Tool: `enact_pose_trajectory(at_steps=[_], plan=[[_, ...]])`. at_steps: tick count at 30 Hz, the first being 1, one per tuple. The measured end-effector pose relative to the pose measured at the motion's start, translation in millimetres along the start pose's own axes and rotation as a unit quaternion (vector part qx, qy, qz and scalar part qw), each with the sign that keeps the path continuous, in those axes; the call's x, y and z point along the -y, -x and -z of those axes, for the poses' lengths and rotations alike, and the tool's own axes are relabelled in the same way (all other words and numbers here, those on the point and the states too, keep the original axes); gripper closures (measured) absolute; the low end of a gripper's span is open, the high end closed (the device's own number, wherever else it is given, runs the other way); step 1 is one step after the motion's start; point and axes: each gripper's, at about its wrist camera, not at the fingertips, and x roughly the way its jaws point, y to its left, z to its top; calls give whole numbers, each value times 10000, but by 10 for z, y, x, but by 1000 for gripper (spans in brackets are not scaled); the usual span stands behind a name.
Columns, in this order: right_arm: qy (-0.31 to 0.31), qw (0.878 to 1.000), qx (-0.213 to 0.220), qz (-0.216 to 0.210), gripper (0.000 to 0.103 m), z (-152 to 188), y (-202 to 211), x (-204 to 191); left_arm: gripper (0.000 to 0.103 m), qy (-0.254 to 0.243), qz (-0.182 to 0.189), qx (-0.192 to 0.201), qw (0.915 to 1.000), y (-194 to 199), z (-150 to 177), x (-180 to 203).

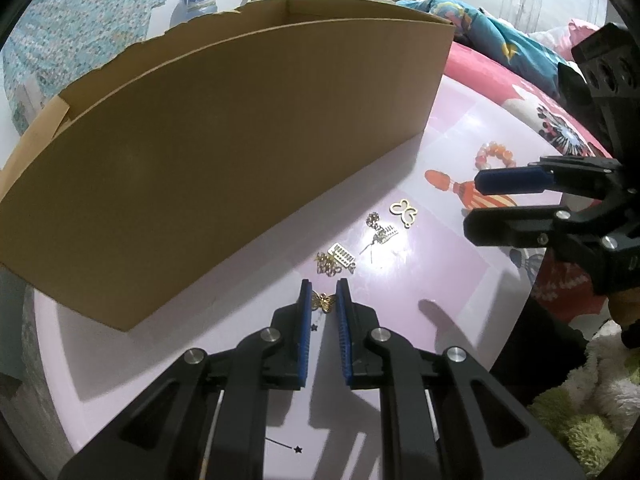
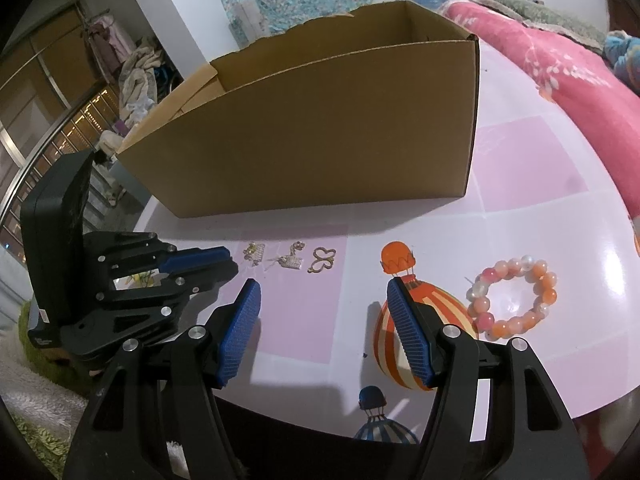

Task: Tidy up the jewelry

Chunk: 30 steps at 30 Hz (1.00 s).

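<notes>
Your left claw (image 1: pixel 323 300) is clenched on a gold butterfly charm (image 1: pixel 325 302) on the tabletop (image 1: pixel 440 280), just before the cardboard box (image 1: pixel 224 160). Your right claw (image 2: pixel 323 332) hangs released, the beaded bracelet (image 2: pixel 514 294) lying beside it.

The table (image 2: pixel 520 168) is showing a glossy, smooth top. The cardboard box (image 2: pixel 320 120) is looking matt, and the bracelet (image 2: pixel 516 296) beads are shining like polished stone.

No words, brands or numbers could be read; a small label at the lower left was blurred.
</notes>
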Motion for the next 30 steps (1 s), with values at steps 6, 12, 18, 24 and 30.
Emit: enact_pose_trajectory(at_steps=[6,12,18,24,30], plan=[[41,10000,-18,9,41,-5,-20,-34,92,173,3,43,9998,31,50,-46],[55,10000,28,4,41,-12,-15,-51,92,231,-5,48,9997,51,73,-66],[90,9999,44,13,43,-16,-14,-75,91,252,-27,52,9997,50,76,-63],[237,9997,54,63,46,-17,-13,-84,92,237,-79,67,9997,49,82,-43],[880,9960,58,176,50,-90,20,-30,91,260,-107,78,9996,45,80,-35]])
